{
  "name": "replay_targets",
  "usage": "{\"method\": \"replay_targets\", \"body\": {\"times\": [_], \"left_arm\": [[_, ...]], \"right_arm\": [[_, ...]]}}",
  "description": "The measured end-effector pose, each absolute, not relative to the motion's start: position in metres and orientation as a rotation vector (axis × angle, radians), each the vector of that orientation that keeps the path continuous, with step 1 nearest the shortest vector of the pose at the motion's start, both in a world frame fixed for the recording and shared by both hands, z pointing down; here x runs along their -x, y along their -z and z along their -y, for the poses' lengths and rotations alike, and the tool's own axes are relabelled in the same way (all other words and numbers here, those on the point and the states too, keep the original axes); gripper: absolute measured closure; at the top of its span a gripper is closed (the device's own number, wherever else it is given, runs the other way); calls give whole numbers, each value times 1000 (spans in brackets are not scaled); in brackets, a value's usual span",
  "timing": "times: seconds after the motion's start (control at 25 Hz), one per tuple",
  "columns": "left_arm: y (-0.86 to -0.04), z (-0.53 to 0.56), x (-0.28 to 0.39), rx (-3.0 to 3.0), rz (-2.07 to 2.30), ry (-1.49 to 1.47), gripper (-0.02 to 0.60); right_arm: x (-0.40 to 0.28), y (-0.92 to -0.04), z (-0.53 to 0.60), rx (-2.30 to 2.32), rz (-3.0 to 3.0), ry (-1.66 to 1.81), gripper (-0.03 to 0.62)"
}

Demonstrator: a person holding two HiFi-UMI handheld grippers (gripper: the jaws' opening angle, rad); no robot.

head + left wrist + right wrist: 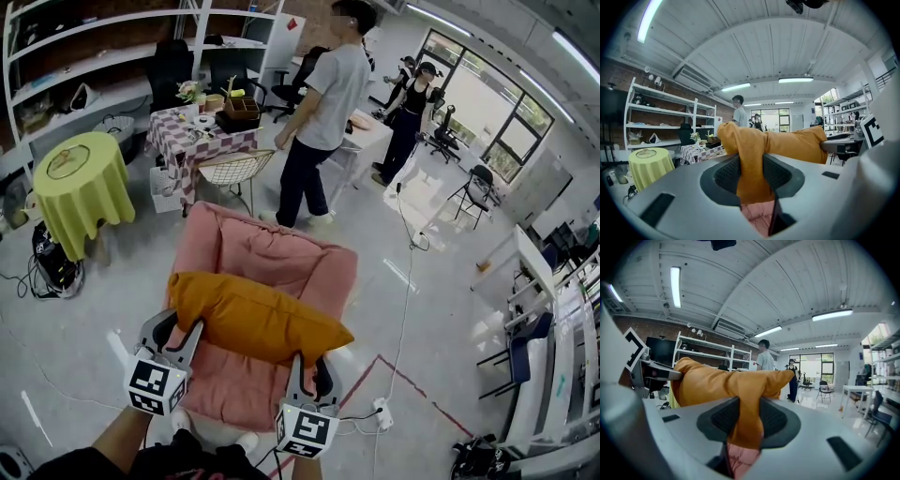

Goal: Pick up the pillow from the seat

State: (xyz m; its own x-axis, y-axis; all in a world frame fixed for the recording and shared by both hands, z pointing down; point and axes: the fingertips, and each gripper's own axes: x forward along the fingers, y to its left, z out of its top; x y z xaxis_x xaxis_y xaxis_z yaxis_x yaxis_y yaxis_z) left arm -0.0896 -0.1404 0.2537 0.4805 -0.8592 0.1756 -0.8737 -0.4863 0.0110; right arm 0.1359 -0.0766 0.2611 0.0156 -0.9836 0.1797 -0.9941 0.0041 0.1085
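- We see the orange pillow [253, 319] held across the pink armchair [281, 248], above its seat and in front of its backrest, with its long side running from left to right.
- Our left claw [180, 330] grips the pillow's near edge toward its left end. In the left gripper view a fold of orange cloth is pinched between the two dark pads, which stand narrow with the fabric filling the gap.
- Our right claw [307, 367] grips the same near edge toward the right end. The right gripper view shows the same thing: the pads are pressed on a bunched fold of the pillow.
- In both gripper views the pillow's body rises beyond the pads, and pink upholstery shows below the pinched fold.
- We cannot tell whether the pillow's far edge touches the backrest.
- Beyond the armchair a person [323, 103] in a grey T-shirt and dark trousers stands on the floor [112, 291].
- To the left are a round table [80, 187] under a yellow-green cloth, a checked-cloth worktop [202, 139] carrying small items, and a wire chair [234, 169] just beside it.
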Motion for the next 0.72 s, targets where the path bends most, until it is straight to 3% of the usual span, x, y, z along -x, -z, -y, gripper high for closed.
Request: {"method": "replay_targets", "body": {"times": [0.72], "left_arm": [[-260, 137, 87, -2596, 1543, -244, 436]], "right_arm": [[-139, -267, 76, -2071, 2062, -89, 456]]}}
